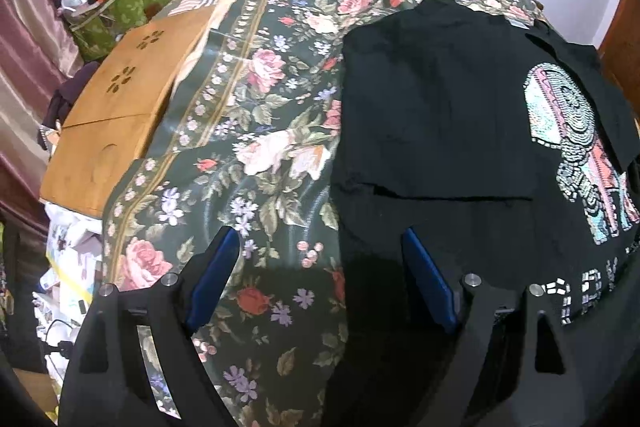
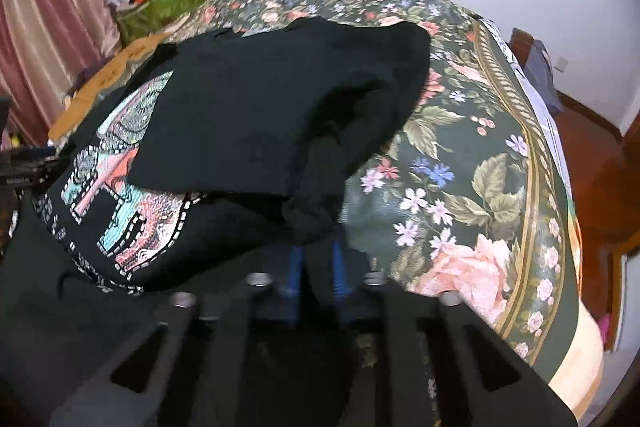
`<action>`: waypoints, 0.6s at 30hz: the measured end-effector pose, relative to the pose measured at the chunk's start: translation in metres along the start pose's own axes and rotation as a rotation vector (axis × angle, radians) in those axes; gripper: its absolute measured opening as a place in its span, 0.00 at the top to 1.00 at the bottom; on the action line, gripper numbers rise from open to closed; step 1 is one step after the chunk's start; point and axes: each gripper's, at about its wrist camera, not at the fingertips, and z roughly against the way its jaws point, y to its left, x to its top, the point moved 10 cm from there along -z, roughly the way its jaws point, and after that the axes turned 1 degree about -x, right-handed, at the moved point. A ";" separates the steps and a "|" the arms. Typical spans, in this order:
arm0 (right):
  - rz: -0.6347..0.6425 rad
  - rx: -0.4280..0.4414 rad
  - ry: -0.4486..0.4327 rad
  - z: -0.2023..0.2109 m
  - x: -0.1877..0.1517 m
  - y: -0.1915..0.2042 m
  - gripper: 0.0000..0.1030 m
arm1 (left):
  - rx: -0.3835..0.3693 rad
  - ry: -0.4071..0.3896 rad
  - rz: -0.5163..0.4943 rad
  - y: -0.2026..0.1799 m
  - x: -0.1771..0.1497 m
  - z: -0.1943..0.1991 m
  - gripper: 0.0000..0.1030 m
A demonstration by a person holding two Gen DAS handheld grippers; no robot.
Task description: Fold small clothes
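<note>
Right wrist view: right gripper (image 2: 316,227) pinching bunched edge of black cotton T-shirt with beaded print (image 2: 256,99), carrying flap over print, probably making side fold. Shirt lying on floral bedspread (image 2: 460,163). Left gripper (image 1: 320,275) hovering wide, empty, beside shirt's edge.

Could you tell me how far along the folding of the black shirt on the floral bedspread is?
Done: in the left wrist view, one side of the black shirt already lies folded flat over itself on the floral bedspread. In hand: the right claw is shut on a bunched edge of the shirt, lifting that side over the printed design. The left claw hangs open, holding nothing. Left: laying this side down and folding the length.
</note>
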 end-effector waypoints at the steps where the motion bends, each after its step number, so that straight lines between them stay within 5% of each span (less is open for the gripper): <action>1: 0.001 -0.030 -0.015 0.001 0.001 -0.008 0.96 | 0.011 -0.001 -0.001 0.002 0.001 -0.001 0.19; 8: -0.027 -0.094 -0.016 0.012 -0.005 -0.022 0.97 | 0.050 0.005 0.022 0.004 0.009 -0.011 0.18; 12: -0.046 -0.053 0.014 0.025 -0.012 -0.016 0.95 | 0.019 0.036 0.019 0.002 0.002 -0.003 0.19; 14: -0.054 -0.018 0.033 0.036 -0.020 -0.012 0.84 | -0.011 0.048 -0.004 -0.002 -0.009 0.005 0.19; 16: -0.065 0.006 0.043 0.047 -0.032 -0.008 0.49 | -0.008 0.047 -0.031 -0.003 -0.020 0.013 0.19; 18: -0.067 0.016 0.028 0.059 -0.042 -0.002 0.43 | -0.013 0.053 -0.043 -0.001 -0.033 0.021 0.18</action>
